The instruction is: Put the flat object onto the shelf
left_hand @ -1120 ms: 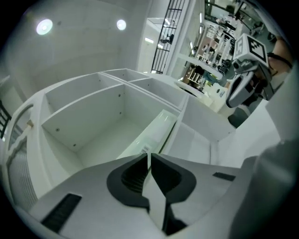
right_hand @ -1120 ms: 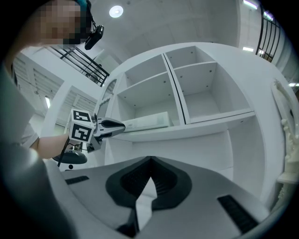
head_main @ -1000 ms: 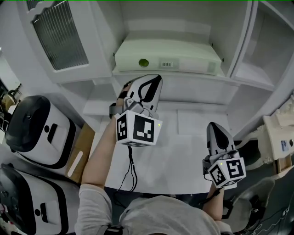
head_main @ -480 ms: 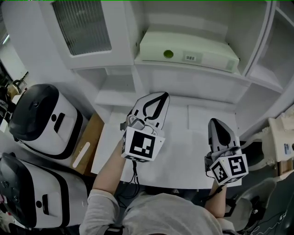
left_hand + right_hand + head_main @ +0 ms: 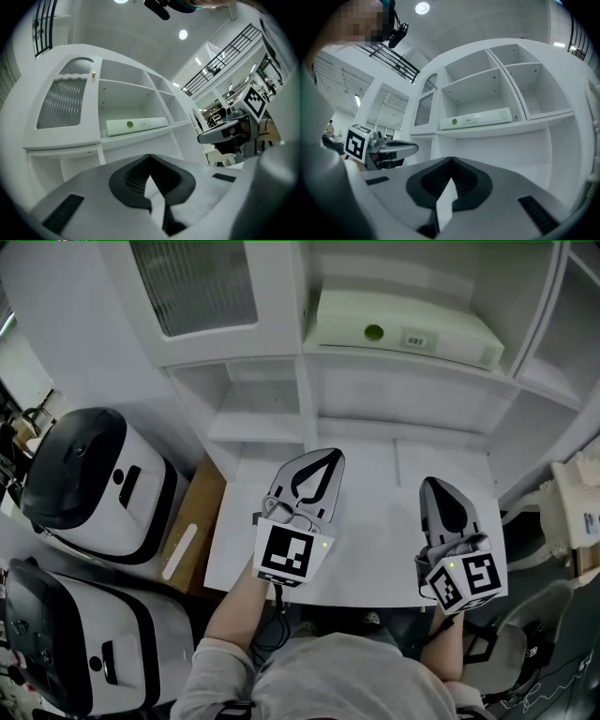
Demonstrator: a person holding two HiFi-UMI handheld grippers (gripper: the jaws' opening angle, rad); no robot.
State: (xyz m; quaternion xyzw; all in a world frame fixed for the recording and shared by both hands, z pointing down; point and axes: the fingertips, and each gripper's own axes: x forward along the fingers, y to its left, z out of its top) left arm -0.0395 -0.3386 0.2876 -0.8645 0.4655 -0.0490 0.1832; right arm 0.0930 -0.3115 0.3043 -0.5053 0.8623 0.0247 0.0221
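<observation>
The flat object (image 5: 403,329), a pale slab with a green dot and a barcode label, lies on the white shelf (image 5: 412,367) at the top of the head view. It also shows in the left gripper view (image 5: 136,125) and the right gripper view (image 5: 476,118), far ahead of both sets of jaws. My left gripper (image 5: 323,457) hovers over the white table (image 5: 375,549), shut and holding nothing. My right gripper (image 5: 438,486) is beside it to the right, also shut and empty. Both point toward the shelf unit, well short of it.
Two white-and-black appliances (image 5: 89,479) (image 5: 75,643) stand at the left, with a brown board (image 5: 192,540) between them and the table. A ribbed-glass cabinet door (image 5: 192,282) is at the upper left. Empty shelf compartments (image 5: 258,409) sit under the slab's shelf.
Both grippers have drawn back from the shelf toward the table's near edge. The left one has sunk and rolled. The flat object stays on the shelf.
</observation>
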